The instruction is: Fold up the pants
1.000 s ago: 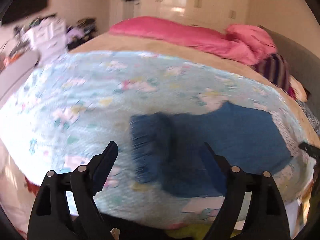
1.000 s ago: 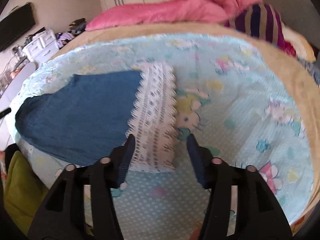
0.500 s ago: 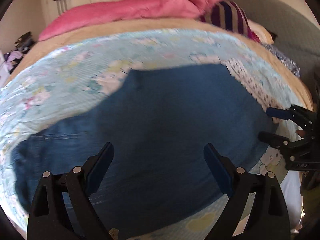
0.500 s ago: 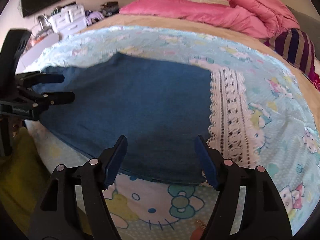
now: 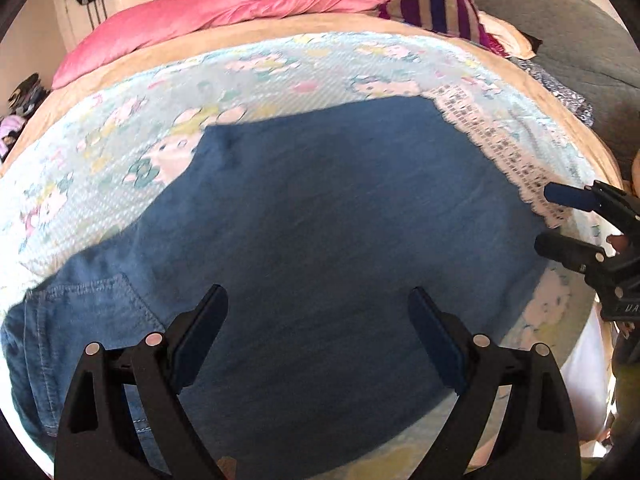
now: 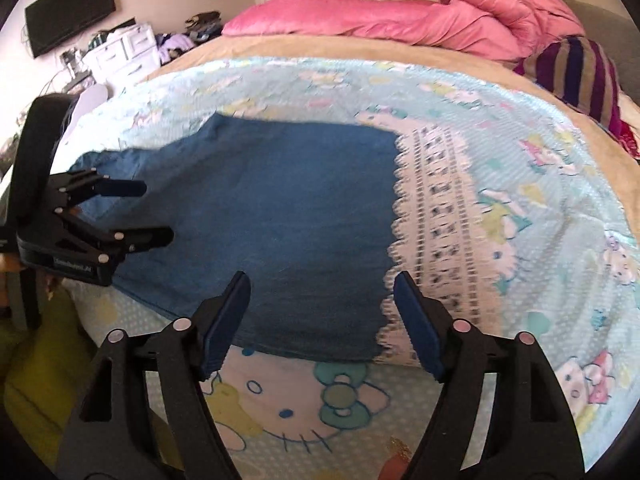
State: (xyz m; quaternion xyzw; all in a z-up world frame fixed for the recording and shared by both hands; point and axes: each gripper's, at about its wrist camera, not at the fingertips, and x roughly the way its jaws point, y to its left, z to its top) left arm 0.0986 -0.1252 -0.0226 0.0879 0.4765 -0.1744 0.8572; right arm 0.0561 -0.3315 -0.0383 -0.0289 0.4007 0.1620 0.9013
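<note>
- denim pants (image 5: 328,240) lie flat on the cartoon-print blanket (image 6: 520,184), lace hem (image 6: 436,216) toward the right.
- left gripper (image 5: 318,332) hovers over the waist end, jaws wide apart, holding nothing.
- right gripper (image 6: 322,316) hovers over the hem end, jaws likewise apart.
- farther off, a pink duvet (image 6: 380,16) and striped cushion (image 6: 576,76).

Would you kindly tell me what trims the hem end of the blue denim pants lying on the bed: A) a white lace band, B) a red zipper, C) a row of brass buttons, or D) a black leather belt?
A: a white lace band edges the end of the blue denim pants, seen in both wrist views.
</note>
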